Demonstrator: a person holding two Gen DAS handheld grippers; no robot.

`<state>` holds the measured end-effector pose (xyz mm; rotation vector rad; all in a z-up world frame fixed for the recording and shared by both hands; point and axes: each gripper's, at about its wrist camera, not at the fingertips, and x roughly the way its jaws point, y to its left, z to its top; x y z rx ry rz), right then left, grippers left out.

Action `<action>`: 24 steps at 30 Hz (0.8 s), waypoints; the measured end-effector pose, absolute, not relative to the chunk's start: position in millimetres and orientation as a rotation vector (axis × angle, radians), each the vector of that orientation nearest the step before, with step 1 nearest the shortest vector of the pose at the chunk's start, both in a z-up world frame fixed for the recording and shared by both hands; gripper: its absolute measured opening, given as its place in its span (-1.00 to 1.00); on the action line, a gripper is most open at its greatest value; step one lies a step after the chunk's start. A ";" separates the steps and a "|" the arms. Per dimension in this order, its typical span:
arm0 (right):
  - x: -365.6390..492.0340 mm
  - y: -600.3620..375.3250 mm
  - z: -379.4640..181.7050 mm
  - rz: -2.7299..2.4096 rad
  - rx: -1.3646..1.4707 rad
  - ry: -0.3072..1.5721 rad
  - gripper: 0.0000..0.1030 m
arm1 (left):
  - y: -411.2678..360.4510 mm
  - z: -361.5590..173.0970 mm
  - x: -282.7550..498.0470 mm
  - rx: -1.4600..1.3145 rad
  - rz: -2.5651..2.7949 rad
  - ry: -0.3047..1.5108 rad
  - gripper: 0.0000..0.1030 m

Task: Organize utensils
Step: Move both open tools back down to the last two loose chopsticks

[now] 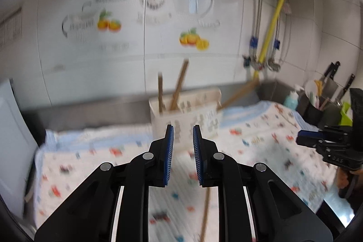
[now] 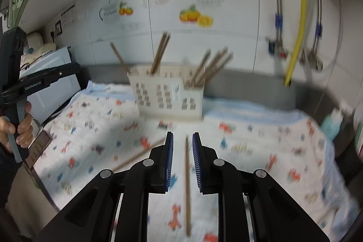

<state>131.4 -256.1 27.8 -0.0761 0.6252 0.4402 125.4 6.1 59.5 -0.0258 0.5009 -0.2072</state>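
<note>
The landmark is the white slotted holder (image 2: 168, 92), standing on the patterned cloth (image 2: 261, 151) that covers the desk. Several chopsticks already lean in the holder's compartments. In the right wrist view, one loose chopstick (image 2: 187, 185) lies flat on the cloth in front of the holder, another chopstick (image 2: 138, 154) lies slantwise to the front-left of it.

These look like thin wooden sticks: light, stiff, prone to roll and to pivot if pinched at one end. My judgement is to take one near its middle, pads across its width, pressing lightly into the soft cloth.

The right tool (image 2: 182, 160) stands slightly spread, pinching nothing, its jaws either side of the nearer stick but above it. The left tool (image 1: 182, 158) is likewise slightly spread and empty.

Right of the holder stand a bottle (image 1: 291, 100) and a dark caddy (image 1: 314, 110), well clear. Pipes and a yellow hose (image 2: 299, 37) hang behind
</note>
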 end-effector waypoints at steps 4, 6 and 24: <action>115.8 -257.3 -8.7 0.413 -0.095 0.660 -0.66 | 3.8 23.8 114.0 -0.008 -0.209 0.574 -0.65; 111.4 -258.8 -23.5 0.402 -0.104 0.678 -0.66 | 4.1 5.6 109.8 -0.012 -0.217 0.620 -0.65; 106.8 -274.8 -97.1 0.377 -0.007 0.818 -0.64 | -19.3 -104.4 96.4 -0.036 -0.285 0.887 -0.30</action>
